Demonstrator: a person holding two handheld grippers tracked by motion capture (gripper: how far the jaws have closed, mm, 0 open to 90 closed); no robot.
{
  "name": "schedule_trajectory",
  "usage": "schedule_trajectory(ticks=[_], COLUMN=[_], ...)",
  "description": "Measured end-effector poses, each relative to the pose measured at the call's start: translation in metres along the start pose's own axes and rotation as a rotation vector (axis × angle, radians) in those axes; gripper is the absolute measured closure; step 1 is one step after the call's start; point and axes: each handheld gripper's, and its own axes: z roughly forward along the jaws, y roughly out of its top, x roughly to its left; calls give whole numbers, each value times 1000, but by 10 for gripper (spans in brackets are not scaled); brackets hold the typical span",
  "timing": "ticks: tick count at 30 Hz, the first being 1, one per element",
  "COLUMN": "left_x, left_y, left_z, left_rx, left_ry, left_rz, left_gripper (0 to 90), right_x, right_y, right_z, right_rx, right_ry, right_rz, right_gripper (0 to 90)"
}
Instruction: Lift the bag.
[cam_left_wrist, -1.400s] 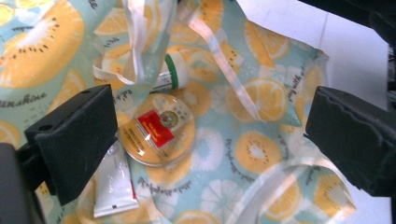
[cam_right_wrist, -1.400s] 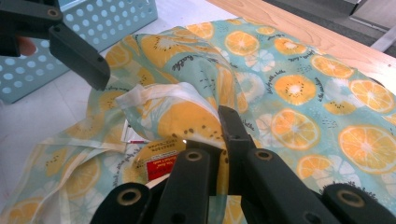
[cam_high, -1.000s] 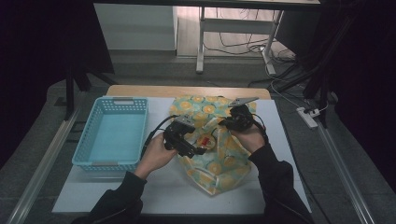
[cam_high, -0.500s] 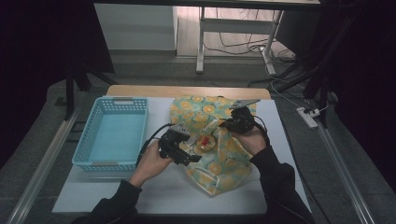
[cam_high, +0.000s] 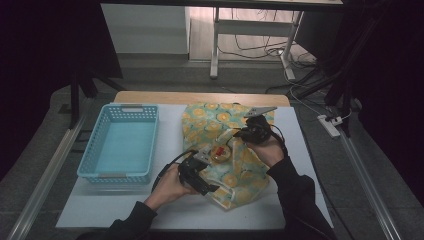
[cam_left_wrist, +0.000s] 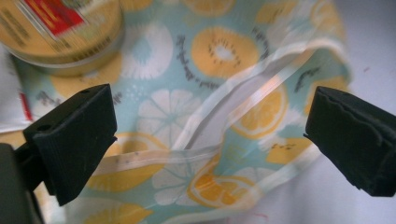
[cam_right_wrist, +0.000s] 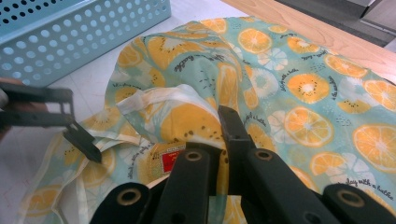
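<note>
- A fruit-print cloth (cam_high: 227, 145) is spread on the white mat (cam_high: 300, 150), right of centre; its long axis is seen to run from the far edge of the table toward the person, the near end drifting slightly right.
- The far part is laid flat; the near part is rumpled, with pale hem strips (cam_left_wrist: 243, 88) folded over the print.
- A round tin (cam_high: 220, 153) with a yellow lid and red label is seen at the middle of the cloth, lying on the fabric; loose folds stand around it.
- Right gripper (cam_high: 246, 132): held just right of the tin, at the far side of the rumpled part. In the right gripper view its jaws are seen together, clamped on a raised fold of the cloth (cam_right_wrist: 205, 116), which is lifted in a hump above the tin (cam_right_wrist: 170, 161).
- Left gripper (cam_high: 205, 159): held at the near left edge of the cloth, just beside the tin. In the left gripper view its jaws are seen well apart, with nothing between them; the cloth (cam_left_wrist: 196, 154) and a hem lie beneath the gap, the tin (cam_left_wrist: 60, 32) beyond the left jaw.
- The left gripper (cam_right_wrist: 81, 140) is also recorded in the right gripper view, one jaw tip at the hem.
- A blue basket (cam_high: 120, 112) stands left of the cloth, apart from it; nothing is seen inside.
- Mat lies on a wooden table (cam_high: 200, 97).
</note>
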Motion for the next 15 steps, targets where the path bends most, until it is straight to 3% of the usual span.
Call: schedule_trajectory(ticks=[5, 11, 15], left_x=[4, 2, 4], left_y=[-5, -5, -6], left_z=[11, 16, 13], left_rx=[29, 57, 30], left_ry=[22, 92, 99], left_rz=[17, 60, 64], left_gripper=[52, 119, 283], right_x=[0, 0, 1], right_y=[0, 0, 1], right_z=[0, 1, 1], right_rx=[-1, -1, 0], right_ry=[0, 1, 1], right_rz=[0, -1, -3], right_gripper=[889, 889, 888])
